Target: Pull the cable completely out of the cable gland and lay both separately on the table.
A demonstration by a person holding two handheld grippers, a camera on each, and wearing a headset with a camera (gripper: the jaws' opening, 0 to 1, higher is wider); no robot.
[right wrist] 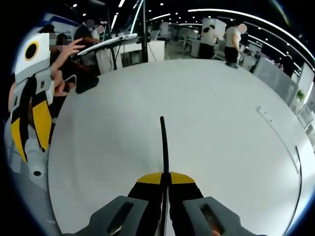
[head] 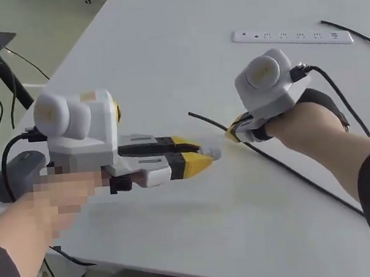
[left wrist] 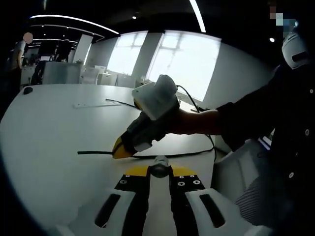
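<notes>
Two grippers are seen over the white table (head: 165,50). One gland (head: 213,152), small and pale grey, is pinched at the yellow tips of the left gripper (head: 205,155), its jaws pressed onto it. In the left gripper view the gland (left wrist: 160,166) sits right between the tips of the left gripper (left wrist: 159,173).

One black cable (head: 290,169) is clamped by the right gripper (head: 231,135), jaws shut tight on it. A short free end is seen sticking out beyond the tips; the long remainder runs back along the table toward the near right edge. In the right gripper view the cable (right wrist: 163,142) is seen rising straight from the closed tips of the right gripper (right wrist: 165,178).

Gland and cable are apart: nothing is threaded through the gland. The two grippers' tips are close together, not touching. From the right gripper view the left gripper (right wrist: 29,157) is seen at the left with the gland (right wrist: 35,167) at its tips.

Farther off, one power strip (head: 292,37) lies flat, with a second cable (head: 353,32) just beyond it.
</notes>
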